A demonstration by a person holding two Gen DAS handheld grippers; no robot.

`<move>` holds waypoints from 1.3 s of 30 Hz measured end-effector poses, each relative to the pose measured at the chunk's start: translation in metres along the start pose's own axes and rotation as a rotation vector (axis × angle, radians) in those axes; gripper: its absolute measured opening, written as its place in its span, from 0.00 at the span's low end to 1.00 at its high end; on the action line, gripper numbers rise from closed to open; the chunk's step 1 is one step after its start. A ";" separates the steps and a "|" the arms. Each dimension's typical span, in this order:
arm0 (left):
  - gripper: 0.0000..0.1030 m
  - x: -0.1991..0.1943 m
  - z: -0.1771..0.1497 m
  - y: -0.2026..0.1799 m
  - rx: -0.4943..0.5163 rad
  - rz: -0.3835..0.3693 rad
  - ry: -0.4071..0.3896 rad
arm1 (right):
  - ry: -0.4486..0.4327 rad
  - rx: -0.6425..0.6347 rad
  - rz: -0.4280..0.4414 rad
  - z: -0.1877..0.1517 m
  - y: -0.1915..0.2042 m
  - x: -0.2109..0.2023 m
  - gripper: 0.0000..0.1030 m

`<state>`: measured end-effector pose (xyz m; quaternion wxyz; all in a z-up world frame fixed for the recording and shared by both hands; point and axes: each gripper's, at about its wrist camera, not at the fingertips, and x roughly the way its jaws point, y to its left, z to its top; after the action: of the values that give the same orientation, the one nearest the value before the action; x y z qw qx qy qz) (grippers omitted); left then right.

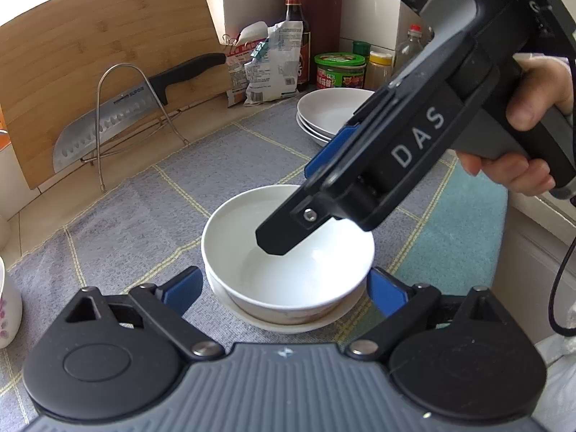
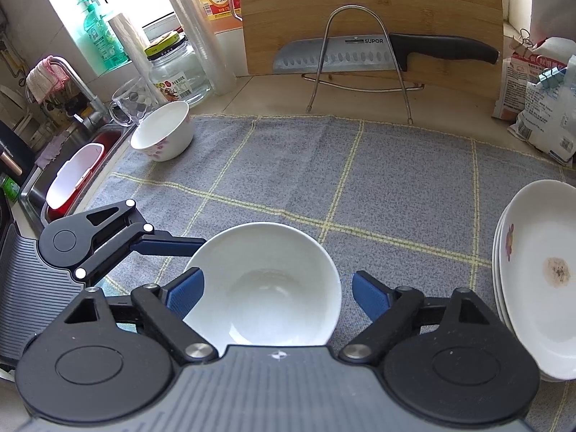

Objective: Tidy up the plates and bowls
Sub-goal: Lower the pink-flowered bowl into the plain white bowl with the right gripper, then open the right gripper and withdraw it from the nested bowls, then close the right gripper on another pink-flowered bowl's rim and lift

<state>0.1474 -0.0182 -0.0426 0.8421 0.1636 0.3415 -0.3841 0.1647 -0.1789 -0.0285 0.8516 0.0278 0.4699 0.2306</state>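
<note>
two white ceramic bowls (image 1: 288,252) sat nested, one inside the other, on the grey cloth with yellow grid lines (image 2: 360,180) that covered the table, and both claws stood around them. the left claw (image 1: 284,291) had its blue pads spread wide, one on each side of the stack, with neither pad pressing on the rim. the right claw (image 2: 277,295) was also parted, its pads standing off the upper bowl's rim on either side, so nothing was gripped. in the left wrist view the right claw reached in from the upper right, one black finger hanging over the bowl's hollow, with a person's hand (image 1: 532,108) on its handle. a stack of shallow white plates (image 2: 540,280) rested on the cloth to the right, the top one marked with a small brown stain. another white bowl with pink flowers (image 2: 163,133) stood near the far left edge of the cloth, well apart from the nested pair. behind, a steel-bladed knife with a black handle (image 2: 360,54) lay across a wire rack against a bamboo cutting board (image 2: 360,0).
</note>
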 end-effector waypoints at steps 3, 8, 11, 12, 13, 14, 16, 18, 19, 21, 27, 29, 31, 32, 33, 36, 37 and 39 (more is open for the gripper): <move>0.95 -0.006 -0.002 0.003 -0.002 -0.004 -0.005 | -0.006 -0.007 -0.010 0.000 0.001 0.000 0.96; 0.95 -0.020 -0.004 0.009 -0.021 -0.005 -0.032 | -0.026 -0.008 -0.015 0.005 -0.001 -0.004 0.97; 0.95 -0.027 -0.005 0.015 -0.038 0.017 -0.052 | -0.043 -0.021 -0.022 0.010 0.000 -0.007 0.98; 0.95 -0.029 -0.005 0.017 -0.043 0.031 -0.059 | -0.047 -0.026 -0.023 0.012 0.001 -0.008 0.98; 0.95 -0.030 -0.005 0.019 -0.051 0.049 -0.067 | -0.051 -0.031 -0.023 0.014 0.002 -0.008 0.98; 0.95 -0.032 -0.006 0.022 -0.061 0.064 -0.070 | -0.055 -0.038 -0.023 0.017 0.003 -0.009 0.98; 0.95 -0.035 -0.008 0.029 -0.081 0.094 -0.078 | -0.060 -0.057 -0.020 0.022 0.008 -0.008 0.99; 0.95 -0.038 -0.011 0.037 -0.101 0.141 -0.084 | -0.065 -0.080 -0.012 0.028 0.015 -0.006 1.00; 0.95 -0.040 -0.013 0.041 -0.113 0.162 -0.087 | -0.064 -0.092 -0.008 0.031 0.018 -0.004 1.00; 0.95 -0.043 -0.018 0.054 -0.148 0.214 -0.091 | -0.063 -0.118 0.005 0.038 0.027 0.002 1.00; 0.95 -0.051 -0.039 0.097 -0.249 0.388 -0.097 | -0.047 -0.205 0.035 0.062 0.057 0.025 1.00; 0.95 -0.053 -0.047 0.112 -0.283 0.436 -0.096 | -0.042 -0.228 0.046 0.069 0.067 0.033 1.00; 0.95 -0.054 -0.056 0.128 -0.307 0.478 -0.098 | -0.038 -0.251 0.050 0.077 0.076 0.042 1.00; 0.95 -0.054 -0.060 0.135 -0.317 0.497 -0.097 | -0.036 -0.261 0.050 0.081 0.081 0.047 1.00; 0.95 -0.054 -0.063 0.142 -0.324 0.513 -0.096 | -0.033 -0.266 0.048 0.084 0.085 0.052 1.00; 0.95 -0.051 -0.072 0.162 -0.339 0.548 -0.094 | -0.025 -0.278 0.054 0.097 0.095 0.067 1.00; 0.95 -0.050 -0.074 0.167 -0.346 0.555 -0.094 | -0.021 -0.281 0.053 0.101 0.100 0.073 1.00; 0.95 -0.048 -0.081 0.177 -0.360 0.569 -0.095 | -0.020 -0.294 0.057 0.109 0.108 0.082 1.00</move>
<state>0.2230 0.1661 -0.0646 0.9458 0.0832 0.3050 -0.0745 0.2512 -0.0298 -0.0036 0.8442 -0.0816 0.4217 0.3208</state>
